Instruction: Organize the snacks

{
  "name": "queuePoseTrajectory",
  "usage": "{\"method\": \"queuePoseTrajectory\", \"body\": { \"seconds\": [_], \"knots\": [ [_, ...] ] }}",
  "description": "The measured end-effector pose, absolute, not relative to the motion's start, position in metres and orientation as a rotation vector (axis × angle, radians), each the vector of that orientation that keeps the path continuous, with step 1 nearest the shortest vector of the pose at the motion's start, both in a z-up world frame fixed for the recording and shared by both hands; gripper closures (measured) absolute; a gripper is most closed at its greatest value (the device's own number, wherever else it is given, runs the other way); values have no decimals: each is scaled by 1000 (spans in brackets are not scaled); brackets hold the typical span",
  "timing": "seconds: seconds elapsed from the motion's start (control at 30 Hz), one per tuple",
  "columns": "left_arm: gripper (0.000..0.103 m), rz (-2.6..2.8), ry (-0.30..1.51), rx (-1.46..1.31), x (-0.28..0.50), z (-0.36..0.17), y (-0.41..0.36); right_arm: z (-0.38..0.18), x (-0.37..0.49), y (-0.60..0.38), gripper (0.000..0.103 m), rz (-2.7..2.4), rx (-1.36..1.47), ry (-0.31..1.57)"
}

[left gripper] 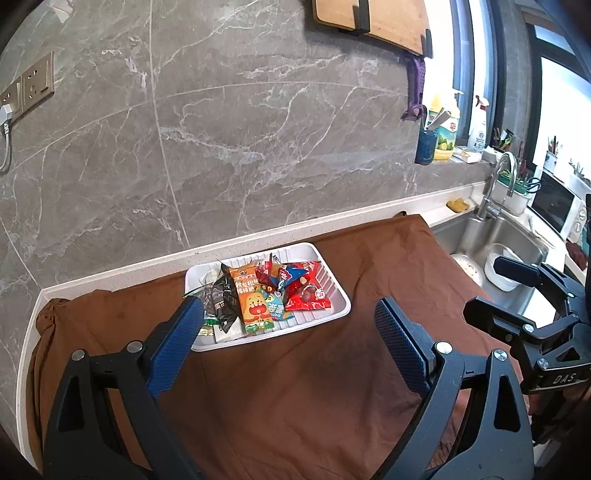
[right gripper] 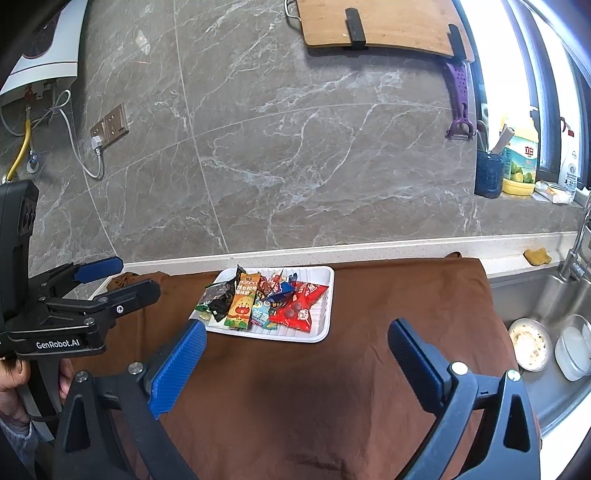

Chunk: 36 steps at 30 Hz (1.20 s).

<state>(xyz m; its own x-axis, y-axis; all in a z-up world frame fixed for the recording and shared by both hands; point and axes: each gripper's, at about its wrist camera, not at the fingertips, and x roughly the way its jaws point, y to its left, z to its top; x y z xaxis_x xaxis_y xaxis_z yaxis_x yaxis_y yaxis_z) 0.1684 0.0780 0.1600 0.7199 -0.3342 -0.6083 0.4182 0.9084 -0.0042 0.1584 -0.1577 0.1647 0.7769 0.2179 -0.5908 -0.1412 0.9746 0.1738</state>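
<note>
A white ribbed tray [left gripper: 334,295] [right gripper: 325,295] sits on a brown cloth [left gripper: 295,369] [right gripper: 388,295] near the wall. It holds several snack packets: an orange one [left gripper: 251,299] [right gripper: 242,304], a red one [left gripper: 308,293] [right gripper: 299,308], a black one [left gripper: 223,299] [right gripper: 221,299] and a blue one [left gripper: 291,275] [right gripper: 279,293]. My left gripper [left gripper: 290,314] is open and empty, hovering just in front of the tray. My right gripper [right gripper: 297,334] is open and empty, also just in front of the tray. Each gripper shows in the other's view, the left [right gripper: 107,278] and the right [left gripper: 506,288].
A steel sink [left gripper: 517,243] [right gripper: 535,295] with a faucet [left gripper: 498,188], a plate [right gripper: 530,343] and a white bowl [right gripper: 572,347] lies right of the cloth. Bottles [right gripper: 521,158] stand on the window ledge. A wooden board [right gripper: 384,22] and a purple peeler [right gripper: 460,99] hang on the marble wall. Sockets [right gripper: 110,125] are at the left.
</note>
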Motion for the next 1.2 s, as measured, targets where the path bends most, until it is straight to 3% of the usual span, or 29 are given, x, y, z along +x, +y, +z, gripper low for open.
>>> {"method": "queuePoseTrajectory", "body": {
  "seconds": [1.2],
  "knots": [
    [9, -439, 633, 141, 158, 163, 84, 168, 146, -157, 1, 191, 120, 650]
  ]
}}
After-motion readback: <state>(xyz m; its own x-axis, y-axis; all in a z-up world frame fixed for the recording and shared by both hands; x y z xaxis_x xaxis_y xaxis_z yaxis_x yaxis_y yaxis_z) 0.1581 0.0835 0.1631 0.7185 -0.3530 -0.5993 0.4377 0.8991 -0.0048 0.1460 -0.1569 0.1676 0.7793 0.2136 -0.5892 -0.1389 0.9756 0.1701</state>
